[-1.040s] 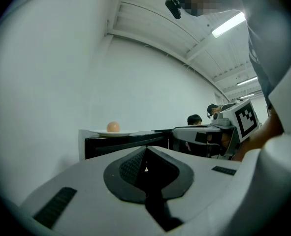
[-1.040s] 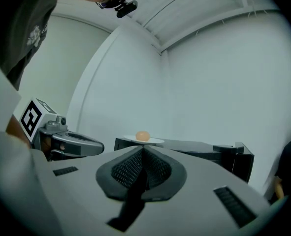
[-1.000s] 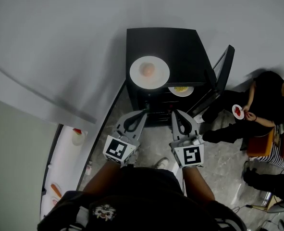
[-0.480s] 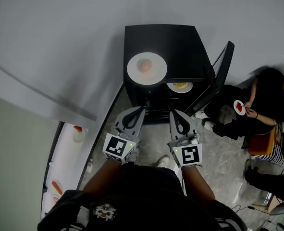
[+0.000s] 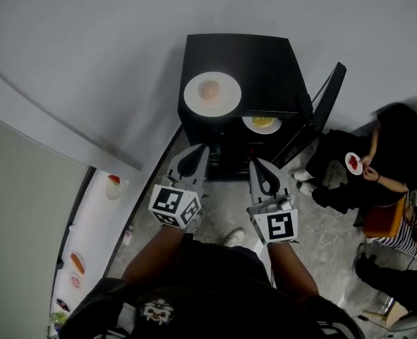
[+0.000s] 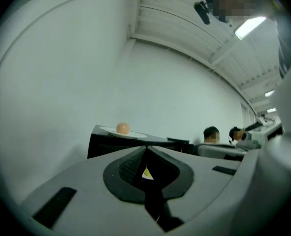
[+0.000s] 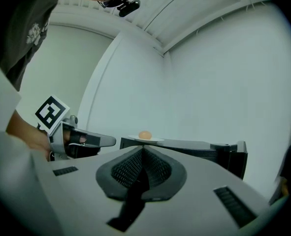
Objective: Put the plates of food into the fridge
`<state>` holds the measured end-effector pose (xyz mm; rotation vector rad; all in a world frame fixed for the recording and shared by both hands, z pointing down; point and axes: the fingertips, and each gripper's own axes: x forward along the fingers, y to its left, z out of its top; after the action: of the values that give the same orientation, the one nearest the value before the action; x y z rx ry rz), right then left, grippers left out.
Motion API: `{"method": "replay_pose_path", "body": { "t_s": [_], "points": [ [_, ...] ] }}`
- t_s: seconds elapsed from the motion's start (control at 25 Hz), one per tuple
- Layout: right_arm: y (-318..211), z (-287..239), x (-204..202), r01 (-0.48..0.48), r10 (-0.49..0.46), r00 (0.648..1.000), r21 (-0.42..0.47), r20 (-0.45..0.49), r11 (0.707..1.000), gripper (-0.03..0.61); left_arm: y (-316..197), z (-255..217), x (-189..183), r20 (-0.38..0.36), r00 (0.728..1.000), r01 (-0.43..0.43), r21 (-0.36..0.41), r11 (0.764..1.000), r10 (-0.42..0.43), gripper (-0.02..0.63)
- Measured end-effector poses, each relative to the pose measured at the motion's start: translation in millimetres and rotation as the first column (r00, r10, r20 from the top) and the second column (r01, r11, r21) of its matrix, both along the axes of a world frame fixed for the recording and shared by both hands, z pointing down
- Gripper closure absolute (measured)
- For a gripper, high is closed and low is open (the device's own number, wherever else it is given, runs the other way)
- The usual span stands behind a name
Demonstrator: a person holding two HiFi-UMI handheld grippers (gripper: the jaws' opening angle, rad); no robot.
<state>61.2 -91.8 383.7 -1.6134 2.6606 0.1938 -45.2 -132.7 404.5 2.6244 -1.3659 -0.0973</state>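
The right claw [image 7: 141, 150], jaws together, faces a plate [image 7: 145, 139] atop the fridge [image 7: 194, 147].

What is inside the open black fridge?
One white plate with yellow food shows at the front of the fridge. The fridge's top covers the plate's rear part and everything deeper inside.

We face the fridge [image 5: 264, 62], backed against the wall [image 5: 88, 48], its door [image 5: 329, 97] swung open on the right. One plate [image 5: 228, 99] sits on top of it, front left. A second plate [image 5: 248, 123] lies inside, just under the top, right of the first. The left gripper [image 5: 202, 149] and right gripper [image 5: 254, 162] are side by side before the fridge front. A seated person [image 5: 399, 143] is right of the door.
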Motion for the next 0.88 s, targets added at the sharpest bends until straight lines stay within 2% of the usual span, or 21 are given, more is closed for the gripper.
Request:
{"method": "replay_pose_path", "body": {
  "t_s": [0.08,0.12,0.28,0.36,0.6,0.76,0.84,0.88],
  "points": [
    [3.4,-1.2,0.4,0.022,-0.022,1.0,0.007,0.004,1.0,0.554,-5.3,-2.2,-5.1,-0.143,0.988,0.04,-0.068,0.997,-0.05,0.591],
    [5.2,-1.5,0.4,0.032,-0.033,0.999,0.01,0.008,0.999,0.554,-8.2,-2.7,-7.8,-0.222,0.972,0.052,-0.109,0.993,-0.075,0.591],
    [10.9,-1.7,-0.5,0.064,-0.064,0.998,0.014,0.015,0.998,0.554,-17.9,-4.2,-13.9,-0.48,0.865,0.033,-0.24,0.97,-0.148,0.578],
    [12.4,-0.8,-0.7,0.071,-0.072,0.997,0.011,0.015,0.997,0.554,-21.6,-3.8,-16.2,-0.571,0.802,0.005,-0.285,0.959,-0.174,0.498],
    [6.8,2.4,1.7,0.075,-0.075,0.997,-0.002,0.007,0.997,0.554,-39.1,-5.4,-18.2,-0.748,0.62,-0.081,-0.362,0.929,-0.237,0.476],
    [2.0,7.5,2.7,0.073,-0.073,0.997,-0.011,-0.004,0.997,0.554,-51.9,-1.8,-12.4,-0.813,0.51,-0.164,-0.412,0.896,-0.28,0.465],
    [1.2,10.2,3.7,0.073,-0.073,0.997,-0.017,-0.005,0.997,0.554,-55.6,-5.9,-4.7,-0.845,0.453,-0.211,-0.411,0.887,-0.284,0.463],
    [1.1,12.0,4.5,0.074,-0.074,0.997,-0.02,-0.005,0.997,0.554,-57.1,-7.8,-2.1,-0.854,0.434,-0.223,-0.409,0.885,-0.285,0.463]
  ]
}}
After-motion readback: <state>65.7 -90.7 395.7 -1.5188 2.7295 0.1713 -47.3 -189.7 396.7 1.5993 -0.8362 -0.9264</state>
